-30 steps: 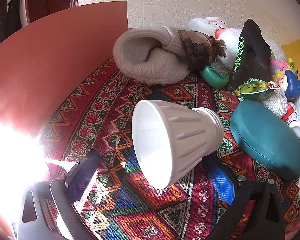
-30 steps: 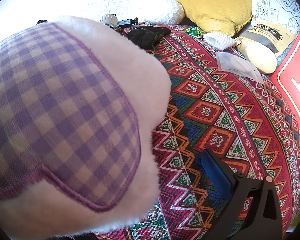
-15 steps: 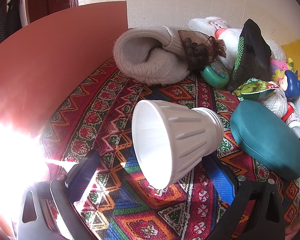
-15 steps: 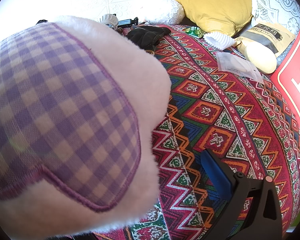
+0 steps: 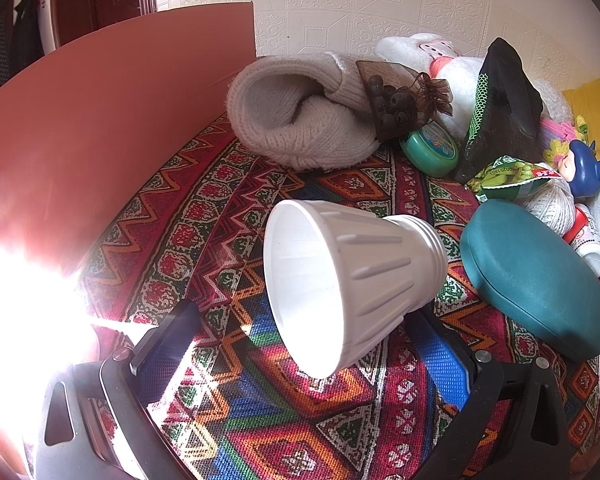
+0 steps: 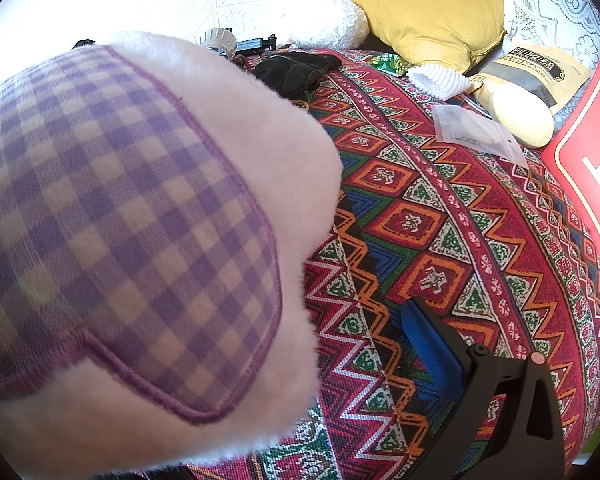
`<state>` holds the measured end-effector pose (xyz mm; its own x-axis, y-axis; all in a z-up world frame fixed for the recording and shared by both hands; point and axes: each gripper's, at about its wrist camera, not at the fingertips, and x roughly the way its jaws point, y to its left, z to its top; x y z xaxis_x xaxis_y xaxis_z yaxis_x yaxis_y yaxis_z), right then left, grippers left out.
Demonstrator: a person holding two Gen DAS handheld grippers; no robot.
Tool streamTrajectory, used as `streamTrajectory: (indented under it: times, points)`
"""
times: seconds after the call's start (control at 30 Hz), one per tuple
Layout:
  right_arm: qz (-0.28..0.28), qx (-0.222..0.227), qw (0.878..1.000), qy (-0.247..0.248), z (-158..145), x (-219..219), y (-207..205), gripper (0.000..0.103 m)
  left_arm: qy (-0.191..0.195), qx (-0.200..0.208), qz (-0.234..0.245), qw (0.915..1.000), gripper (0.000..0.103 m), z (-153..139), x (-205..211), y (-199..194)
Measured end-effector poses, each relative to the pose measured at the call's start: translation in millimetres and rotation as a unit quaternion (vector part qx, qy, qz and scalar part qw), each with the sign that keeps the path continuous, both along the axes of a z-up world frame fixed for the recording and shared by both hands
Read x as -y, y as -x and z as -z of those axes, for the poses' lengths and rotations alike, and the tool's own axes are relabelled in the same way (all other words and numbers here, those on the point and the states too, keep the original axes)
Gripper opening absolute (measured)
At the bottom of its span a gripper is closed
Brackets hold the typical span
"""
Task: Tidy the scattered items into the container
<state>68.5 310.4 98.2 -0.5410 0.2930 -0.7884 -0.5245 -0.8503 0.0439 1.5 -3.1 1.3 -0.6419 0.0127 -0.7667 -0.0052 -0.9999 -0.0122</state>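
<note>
a salmon-pink flat-walled container panel [image 5: 112, 92] rises at ten o'clock in the left wrist view; whether anything lies inside it cannot be told. the white ribbed plastic cup-shaped lamp shade [image 5: 352, 280] lies on its side on the bright zigzag-patterned woven cloth [image 5: 300, 420], mouth turned toward the camera, in the middle of the view. the left gripper [image 5: 312, 344] is spread wide around it, one blue-padded finger at seven o'clock and the other at five o'clock, which seems to touch the shade. at one o'clock sit a cream knitted hat [image 5: 300, 120], a brown mesh pouch of dark beads [image 5: 400, 96], a round green tin [image 5: 430, 148] and a teal oval case [image 5: 536, 280]; a green snack packet [image 5: 508, 172] bears print too small to read. in the right wrist view a fluffy white plush with a purple gingham patch [image 6: 140, 240] fills nine o'clock; the right gripper [image 6: 340, 360] shows only one blue-padded finger at five o'clock, so its state cannot be told. a red board [image 6: 588, 168] at three o'clock shows a white "h".
</note>
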Motion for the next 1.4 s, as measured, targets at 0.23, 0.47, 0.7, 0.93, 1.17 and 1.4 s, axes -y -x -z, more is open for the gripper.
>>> streamTrajectory:
  times: [0.23, 0.47, 0.7, 0.93, 1.17, 1.4]
  points:
    - [0.0, 0.0, 1.0, 0.0, 0, 0, 0, 0.102, 0.0, 0.0, 0.0, 1.0, 0.103, 0, 0, 0]
    - [0.0, 0.0, 1.0, 0.0, 0, 0, 0, 0.102, 0.0, 0.0, 0.0, 1.0, 0.103, 0, 0, 0]
    - [0.0, 0.001, 1.0, -0.002, 0, 0, 1, 0.102, -0.003, 0.009, -0.006, 0.9999, 0.103, -1, 2, 0]
    - [0.001, 0.003, 1.0, 0.0, 1, -2, 3, 0.102, -0.014, 0.065, 0.019, 0.9976, 0.103, -11, 4, -4]
    - [-0.016, 0.03, 0.999, 0.016, -3, 4, -5, 0.102, -0.019, 0.004, 0.128, 0.9916, 0.103, -46, -38, -46]
    - [-0.038, 0.107, 0.993, 0.011, -28, 13, -37, 0.102, -0.034, -0.032, 0.169, 0.9846, 0.103, -73, -52, -74]
